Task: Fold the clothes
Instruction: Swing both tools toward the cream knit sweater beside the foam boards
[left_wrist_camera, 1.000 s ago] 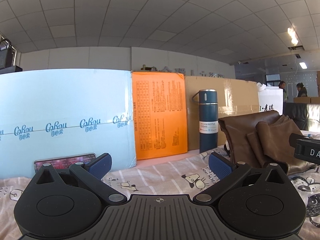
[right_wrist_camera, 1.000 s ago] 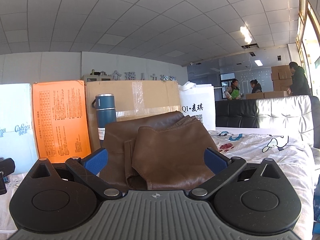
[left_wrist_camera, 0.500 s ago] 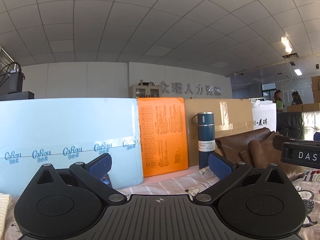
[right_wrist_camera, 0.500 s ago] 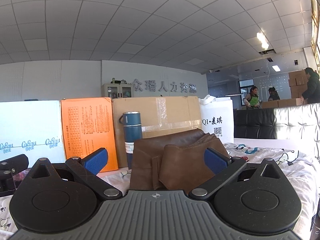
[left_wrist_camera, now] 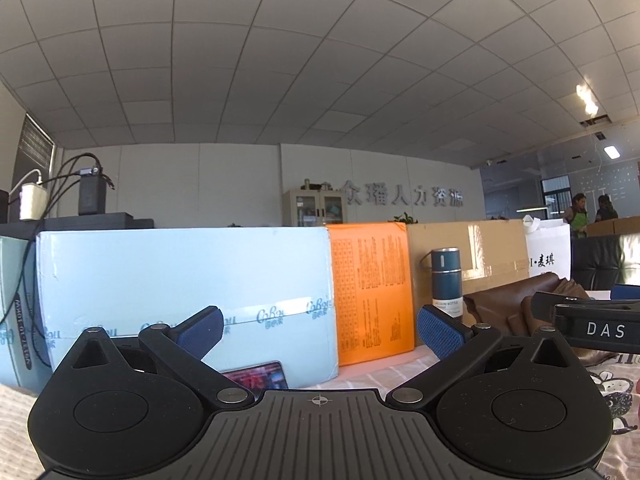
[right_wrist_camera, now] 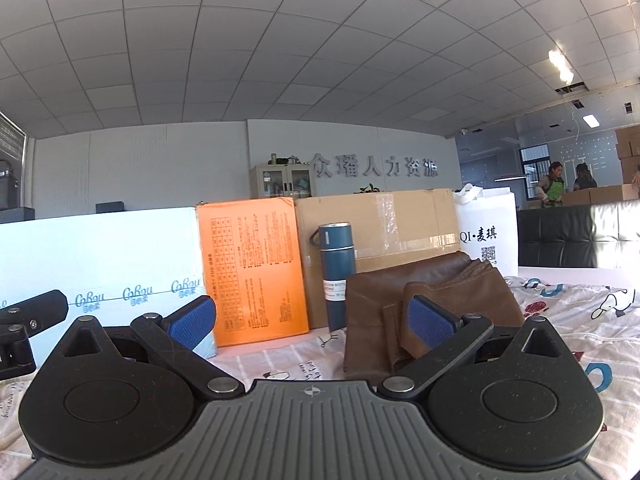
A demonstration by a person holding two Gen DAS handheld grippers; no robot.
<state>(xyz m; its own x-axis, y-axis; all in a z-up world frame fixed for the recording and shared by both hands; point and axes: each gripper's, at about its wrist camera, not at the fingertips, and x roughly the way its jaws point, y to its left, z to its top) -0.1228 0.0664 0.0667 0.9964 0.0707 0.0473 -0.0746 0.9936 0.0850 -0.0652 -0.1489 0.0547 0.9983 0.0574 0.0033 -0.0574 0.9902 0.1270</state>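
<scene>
Both grippers hang level above the cartoon-print sheet (right_wrist_camera: 560,320), and nothing is in hand. The left gripper (left_wrist_camera: 320,326) has its jaws spread wide and empty, looking at a pale blue carton (left_wrist_camera: 180,276) with a phone (left_wrist_camera: 258,374) propped at its foot. The right gripper (right_wrist_camera: 312,318) is just as wide open, empty too, and it faces the job: a brown leather-look garment (right_wrist_camera: 432,288) lying in a loose heap on the sheet, just beside a dark blue vacuum bottle (right_wrist_camera: 336,272) that stands upright before an orange box (right_wrist_camera: 252,264) and a taped cardboard box (right_wrist_camera: 380,224). A white shopping bag (right_wrist_camera: 486,232) stands behind the garment's far side.

My read: this is the approach, folding not yet begun, since the garment looks bunched, with one flap doubled over the front. Next, both grippers need to tip down and close in, each taking an edge or corner so the piece can be spread flat first. The bottle is the hazard here; it stands close enough that a dragged edge could knock it over. The material looks stiff and slick, so a deep bite should hold better than a fingertip pinch.
</scene>
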